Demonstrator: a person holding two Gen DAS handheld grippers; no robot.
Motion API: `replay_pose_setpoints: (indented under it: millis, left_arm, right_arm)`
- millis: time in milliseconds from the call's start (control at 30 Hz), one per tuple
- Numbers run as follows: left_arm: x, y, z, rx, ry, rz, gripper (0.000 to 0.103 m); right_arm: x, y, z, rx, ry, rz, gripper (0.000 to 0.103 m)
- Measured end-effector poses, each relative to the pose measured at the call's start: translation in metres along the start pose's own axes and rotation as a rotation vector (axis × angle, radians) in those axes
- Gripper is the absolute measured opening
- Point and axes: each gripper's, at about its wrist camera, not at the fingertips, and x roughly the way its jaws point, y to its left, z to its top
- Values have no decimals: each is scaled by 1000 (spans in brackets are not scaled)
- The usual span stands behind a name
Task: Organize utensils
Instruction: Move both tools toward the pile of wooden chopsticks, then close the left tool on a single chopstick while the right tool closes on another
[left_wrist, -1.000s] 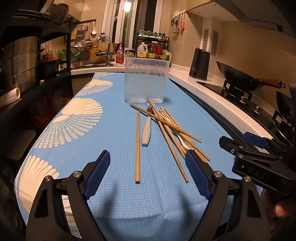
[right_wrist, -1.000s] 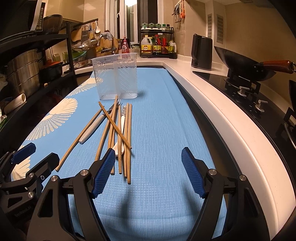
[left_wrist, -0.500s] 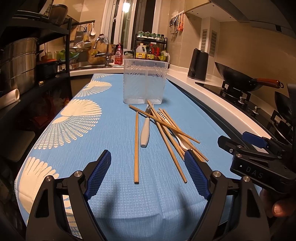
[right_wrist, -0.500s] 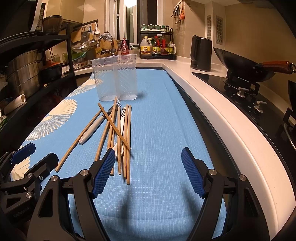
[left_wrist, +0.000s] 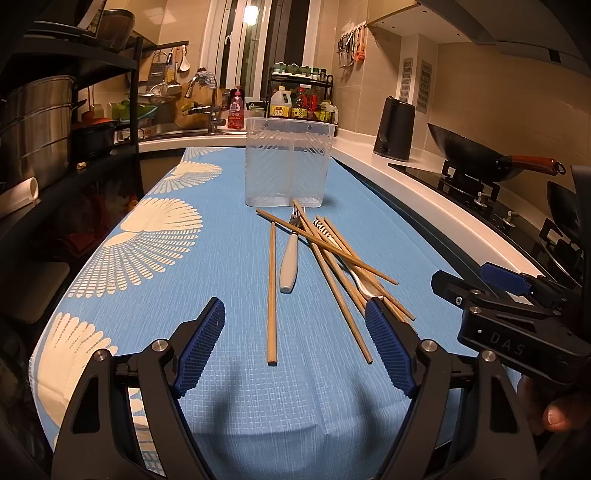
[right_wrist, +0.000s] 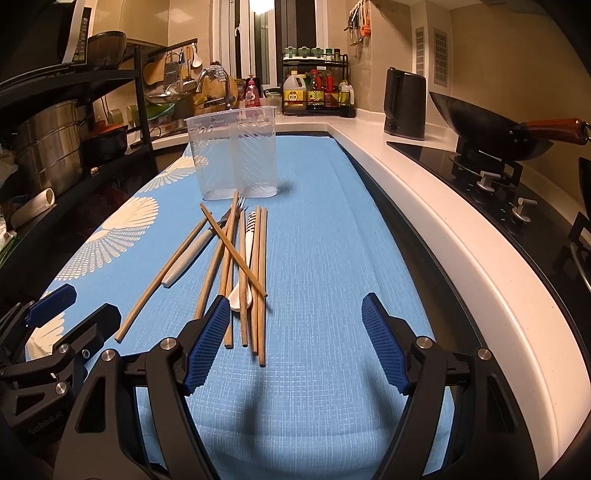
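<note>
From the left wrist, the left claw (left_wrist: 295, 345) is narrowing with nothing between its blue pads; a lone wooden chopstick (left_wrist: 272, 293) lies straight ahead on the blue-clothed counter (left_wrist: 147, 258), its long axis running toward the clear plastic utensil holder (left_wrist: 290, 162). From the right wrist, the right claw (right_wrist: 293, 341) stands spread and empty, the crossed chopstick pile (right_wrist: 240, 266) at its left finger, so the left claw looks better placed.

The tablecloth (left_wrist: 229, 258) is woven blue cloth with a matt, gridded texture and printed cream fans. The chopsticks (left_wrist: 272, 291) look like bare, matt wood. The utensil holder (left_wrist: 288, 162) is translucent ribbed plastic, faintly glossy. The fork (left_wrist: 289, 258) has a smooth, pale handle and metal tines. The gripper pads (right_wrist: 207, 343) are blue, finely ribbed rubber on matt black plastic arms. The wok (right_wrist: 480, 129) is dark metal.
</note>
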Motion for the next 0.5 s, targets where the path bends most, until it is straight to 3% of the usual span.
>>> replay_pose_setpoints:
  millis: [200, 433, 500]
  left_arm:
    - [2, 3, -2, -3, 11, -6, 71]
    - [11, 15, -1, -18, 29, -15, 51]
    - [13, 19, 1, -23, 30, -19, 42]
  right_arm:
    - [1, -2, 0, 5, 15, 21, 72]
    - [-1, -6, 9, 17, 29, 129, 31]
    - [-1, -11, 15, 37, 38, 142, 25]
